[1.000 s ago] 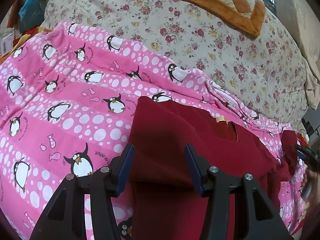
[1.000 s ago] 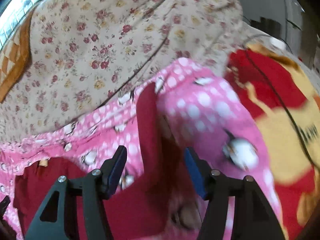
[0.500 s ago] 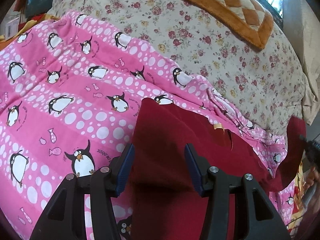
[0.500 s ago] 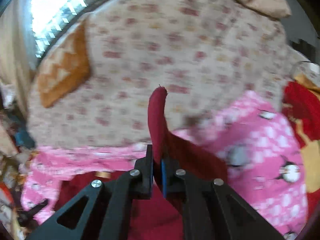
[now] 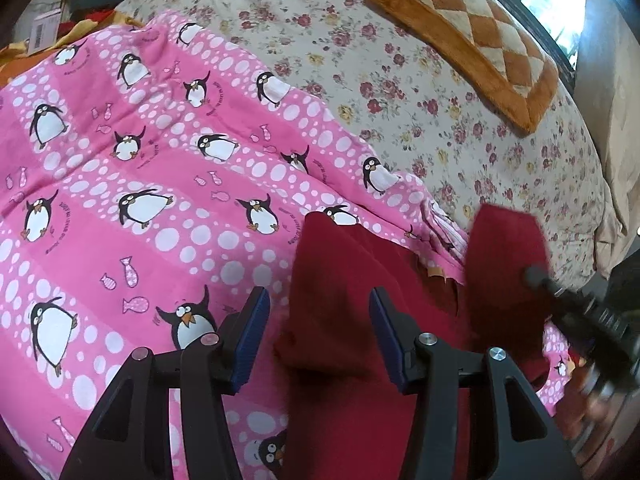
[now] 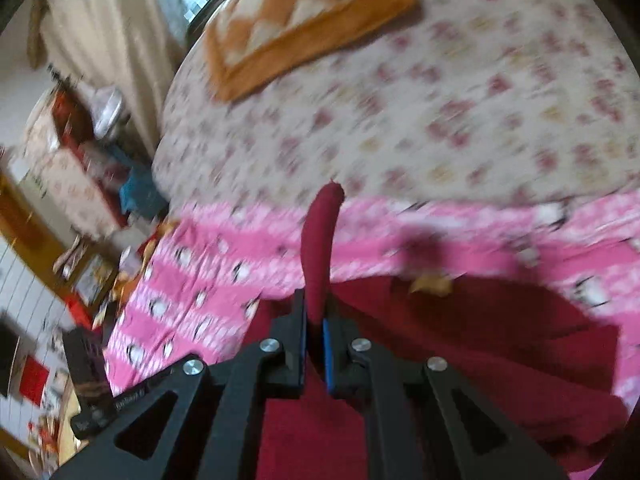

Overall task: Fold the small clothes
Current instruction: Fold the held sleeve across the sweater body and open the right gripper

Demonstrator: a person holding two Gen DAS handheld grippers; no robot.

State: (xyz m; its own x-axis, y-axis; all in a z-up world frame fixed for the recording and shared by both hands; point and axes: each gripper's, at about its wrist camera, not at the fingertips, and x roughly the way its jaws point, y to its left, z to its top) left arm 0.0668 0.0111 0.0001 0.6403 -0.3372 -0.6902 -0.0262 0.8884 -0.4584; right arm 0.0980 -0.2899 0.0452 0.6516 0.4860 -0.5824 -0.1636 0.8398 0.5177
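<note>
Dark red cloth, a small garment (image 5: 360, 320), lies on a pink blanket (image 5: 140, 208) patterned with penguins and white dots, spread over a bed. A pale tag shows near the garment's neck opening, so this looks like a top.

Right gripper (image 6: 316, 332): its jaws are clenched on one end of the garment, probably a sleeve or side edge, and a narrow tongue of red cloth stands up out of them. In the left wrist view that same lifted flap rises at the right side of the garment, with the right gripper's dark body behind it, blurred. The right wrist view is also blurred.

Left gripper (image 5: 318, 336): its jaws are released, part-way apart, with the near portion of the garment lying between them. The pads do not press the cloth; whether they rest on it I cannot tell.

Beyond the blanket is a cream sheet (image 5: 440, 92) with small red roses, and on it an orange and cream checked mat (image 5: 480, 40). A window is behind. Cluttered shelves and boxes sit off to one side in the right wrist view.

As for progress, the folding seems to be at an early stage: most of the garment is flat and unfolded, and only one side is raised. That flap has yet to be laid across the body, and the other folds remain.
</note>
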